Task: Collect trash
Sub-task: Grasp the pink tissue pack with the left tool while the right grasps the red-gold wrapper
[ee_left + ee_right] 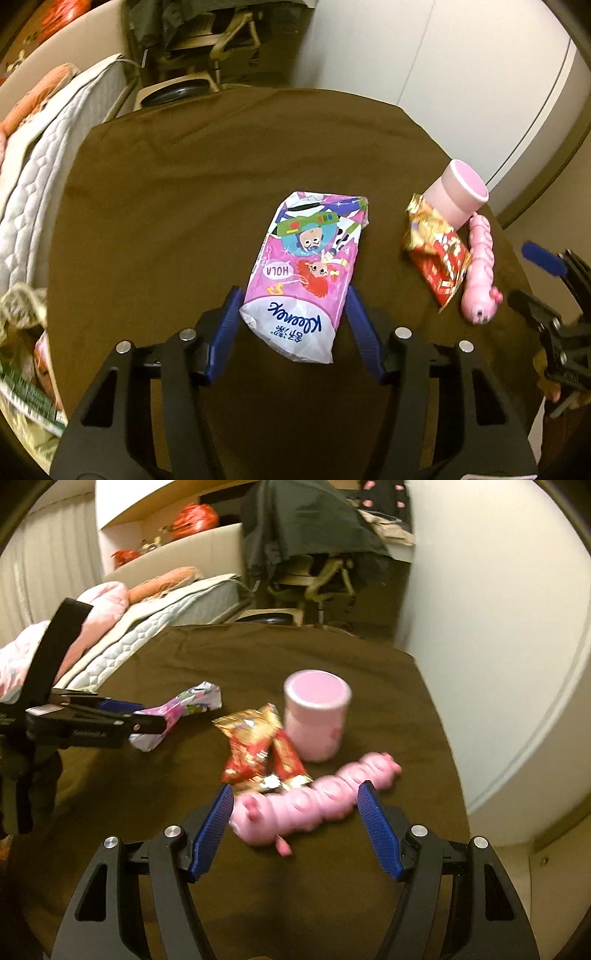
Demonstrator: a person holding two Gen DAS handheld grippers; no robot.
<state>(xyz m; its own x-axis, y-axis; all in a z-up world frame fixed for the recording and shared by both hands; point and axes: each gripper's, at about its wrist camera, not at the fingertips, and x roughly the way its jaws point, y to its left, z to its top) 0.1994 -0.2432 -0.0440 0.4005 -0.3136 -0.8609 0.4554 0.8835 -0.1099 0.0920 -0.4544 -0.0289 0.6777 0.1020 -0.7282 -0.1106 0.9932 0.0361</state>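
Observation:
A pink Kleenex tissue pack (pixel 306 258) lies on the brown-covered table (pixel 166 203). My left gripper (pixel 294 291) has its blue pads against both sides of the pack's near end. In the right wrist view the pack (pixel 192 701) looks pinched in the middle by that gripper (pixel 140 716). A crumpled red and gold wrapper (pixel 258 753) lies beside an upturned pink cup (pixel 316 720). My right gripper (pixel 296 788) stands open around a pink caterpillar toy (pixel 314 801), which is blurred and lies slantwise between the fingers.
A quilted mattress (pixel 44 158) with pink bedding borders the table's left side. A bag of packets (pixel 26 387) sits at the lower left. An office chair (pixel 221 40) stands beyond the far edge. A white wall (pixel 498 627) is close on the right.

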